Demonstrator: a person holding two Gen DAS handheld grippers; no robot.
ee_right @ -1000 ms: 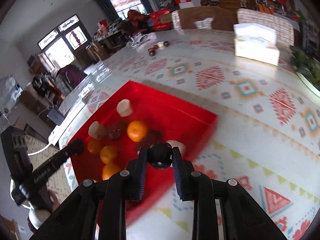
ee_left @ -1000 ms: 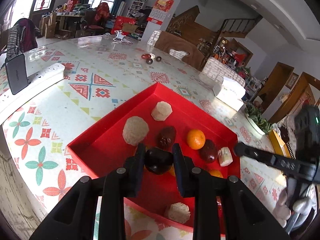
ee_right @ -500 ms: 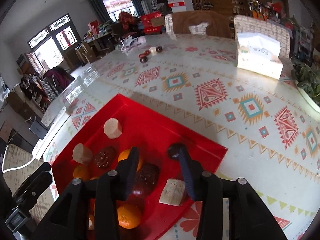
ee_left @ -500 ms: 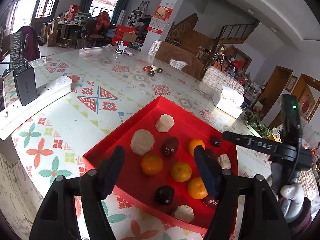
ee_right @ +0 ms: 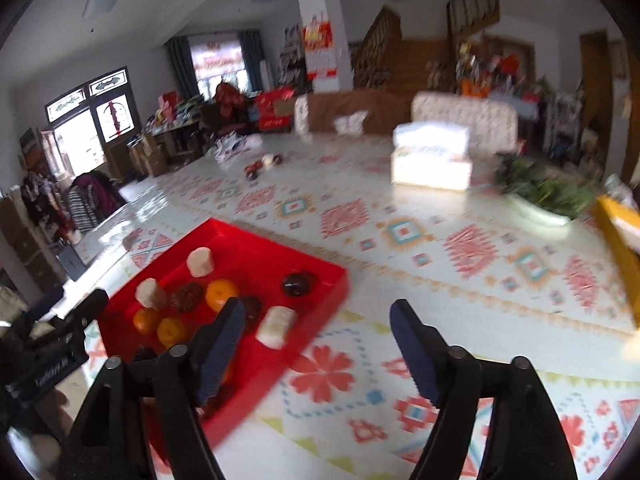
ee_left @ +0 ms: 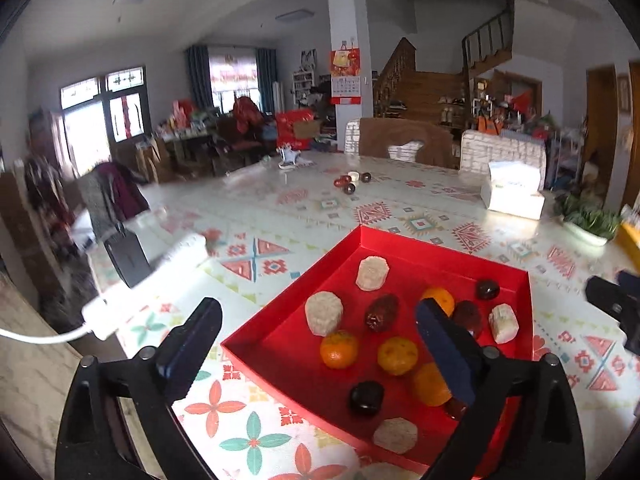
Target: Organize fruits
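A red tray [ee_left: 280, 344] on the patterned table holds several fruits: oranges [ee_left: 338, 349], dark round fruits [ee_left: 367, 397], dark red dates [ee_left: 381, 312] and pale peeled chunks [ee_left: 323, 313]. My left gripper [ee_left: 320, 332] is open and empty, raised above the tray's near edge. My right gripper [ee_right: 316, 328] is open and empty, above the table just right of the tray [ee_right: 320, 300]. A dark fruit [ee_right: 295, 283] lies in the tray's far right corner. The left gripper also shows at the left in the right wrist view [ee_right: 52, 344].
A tissue box [ee_left: 512, 194] and a green plant dish [ee_left: 586, 222] stand at the back right. A small group of dark and red fruits [ee_left: 350, 182] lies far back on the table. A white power strip [ee_left: 148, 280] with a black charger [ee_left: 128, 258] lies at the left.
Both grippers opened and let go of their dark fruits into the tray, then rose and drew back. The right gripper has swung to the right, off the tray.
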